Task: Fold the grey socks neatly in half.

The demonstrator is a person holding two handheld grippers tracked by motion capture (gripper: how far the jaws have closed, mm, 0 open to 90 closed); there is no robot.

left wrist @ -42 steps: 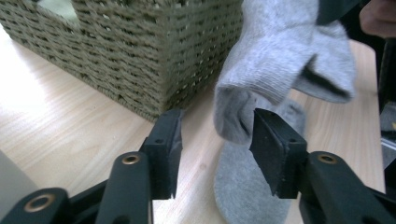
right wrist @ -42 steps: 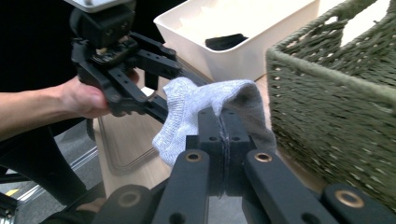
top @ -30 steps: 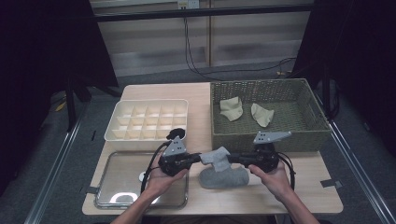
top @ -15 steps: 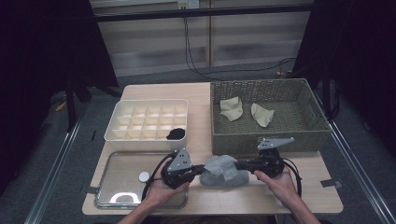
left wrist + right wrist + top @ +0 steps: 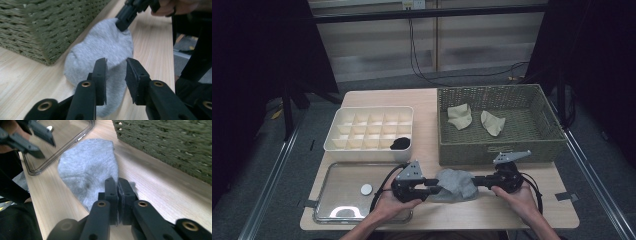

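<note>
1. The right gripper lies low at the near right of the table; in its own view its jaws are pressed together on the edge of a grey sock, with cloth pinched between the pads.
2. The left gripper sits at the sock's left end; in its own view the jaws stand a little apart, one on each side of the sock's near edge — gapped, not clamped; whether the pads touch the cloth I cannot tell.
3. The sock lies on the wood between the two grippers, bunched up, just near of the basket; the right gripper's tip meets its far end in the left gripper view.
4. Left of the sock is a clear tray with a small white disc in it; its corner lies just beside the sock.
5. Farther off on the left stands a white divided box; a dark item sits in its near right cell.
6. The basket holds two pale cloths — one at left, one at right; they lie apart.
</note>
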